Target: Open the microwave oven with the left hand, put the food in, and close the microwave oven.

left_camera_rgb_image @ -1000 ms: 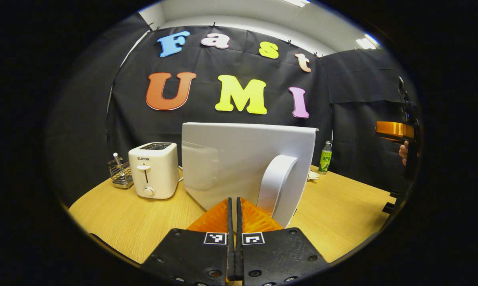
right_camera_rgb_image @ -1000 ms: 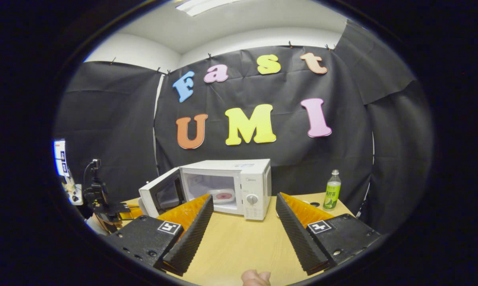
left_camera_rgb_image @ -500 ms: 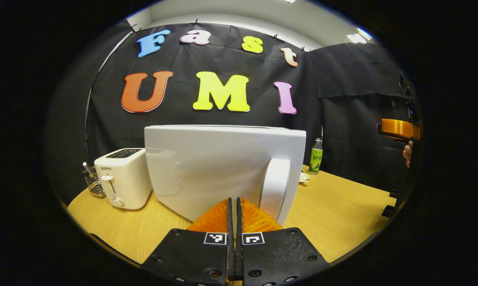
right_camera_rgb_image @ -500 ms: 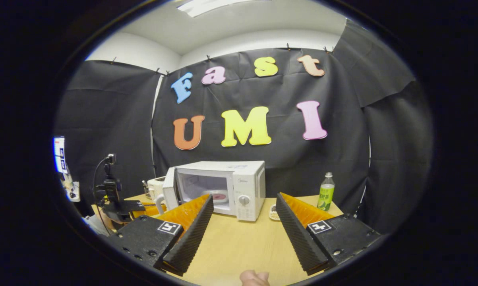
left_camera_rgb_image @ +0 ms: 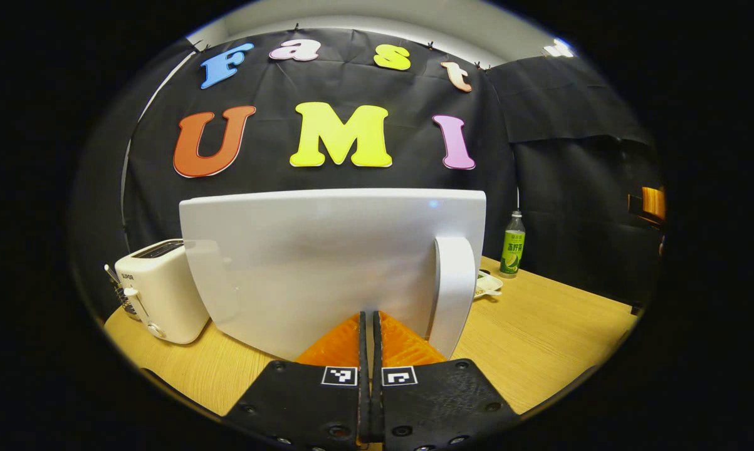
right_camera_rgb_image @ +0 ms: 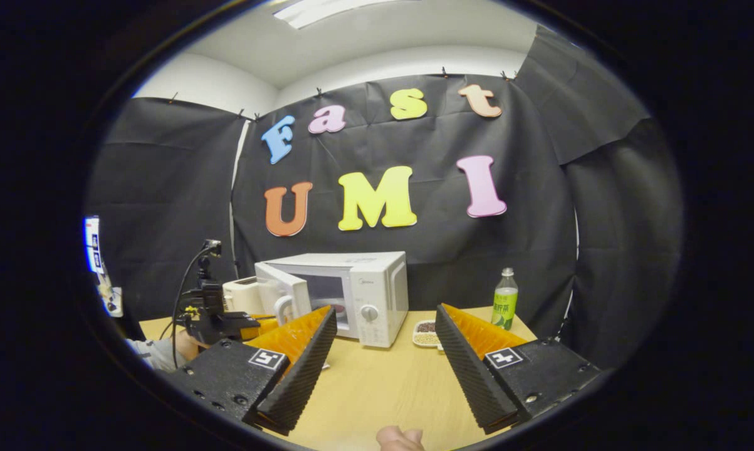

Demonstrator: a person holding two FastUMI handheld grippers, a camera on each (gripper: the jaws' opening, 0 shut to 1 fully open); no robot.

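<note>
Left tongs (left_camera_rgb_image: 369,326), fingers pressed together and empty, sit against the microwave door (left_camera_rgb_image: 333,263) beside its handle (left_camera_rgb_image: 453,285). Right tongs (right_camera_rgb_image: 383,351) gape wide, holding nothing, over the bench (right_camera_rgb_image: 377,388); from there the microwave (right_camera_rgb_image: 351,294) shows its door part-open at the bench's far edge, a bottle (right_camera_rgb_image: 504,299) to its right.
</note>
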